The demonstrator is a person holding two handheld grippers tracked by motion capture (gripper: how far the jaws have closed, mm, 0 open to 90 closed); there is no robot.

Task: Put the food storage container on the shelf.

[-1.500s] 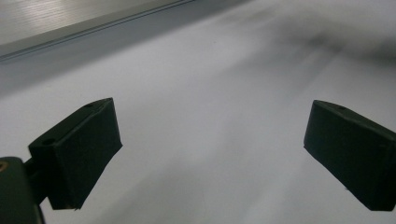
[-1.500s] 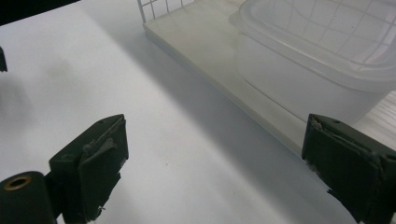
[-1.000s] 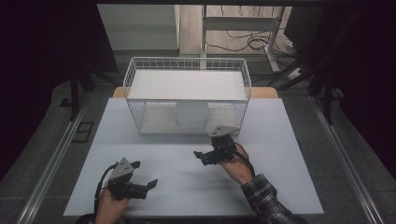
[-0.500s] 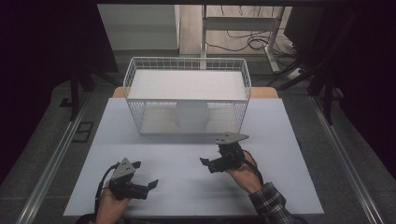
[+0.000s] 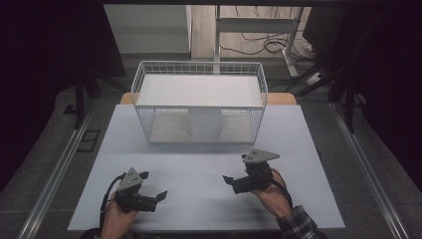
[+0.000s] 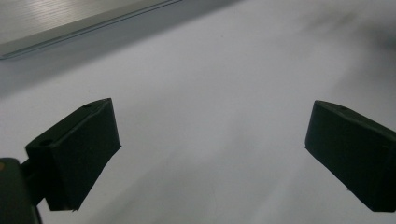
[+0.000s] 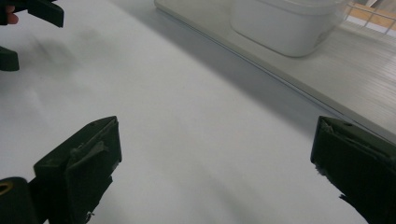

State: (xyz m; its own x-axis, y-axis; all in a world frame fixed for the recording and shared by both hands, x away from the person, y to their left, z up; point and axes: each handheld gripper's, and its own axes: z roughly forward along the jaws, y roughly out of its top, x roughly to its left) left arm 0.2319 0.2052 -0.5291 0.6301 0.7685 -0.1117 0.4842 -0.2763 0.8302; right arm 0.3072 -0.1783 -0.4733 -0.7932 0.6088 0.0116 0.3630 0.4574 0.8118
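A: Two jaws spread wide on each hand-held gripper, left (image 5: 158, 195) and right (image 5: 228, 179), both empty, well short of the wire basket (image 5: 144, 117).

B: The white tub (image 5: 204, 122) sits inside that basket, on its floor.

A: A careless reach could snag the mesh or knock the tub.

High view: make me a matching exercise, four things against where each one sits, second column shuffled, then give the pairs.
Things:
1. left tool
2. right tool
3. white tub
4. wire basket

Places:
A. inside the basket, at its near wall
B. far half of the white table top
C. near left of the table, jaws apart
D. near right of the table, jaws apart

Pairs: 1-C, 2-D, 3-A, 4-B
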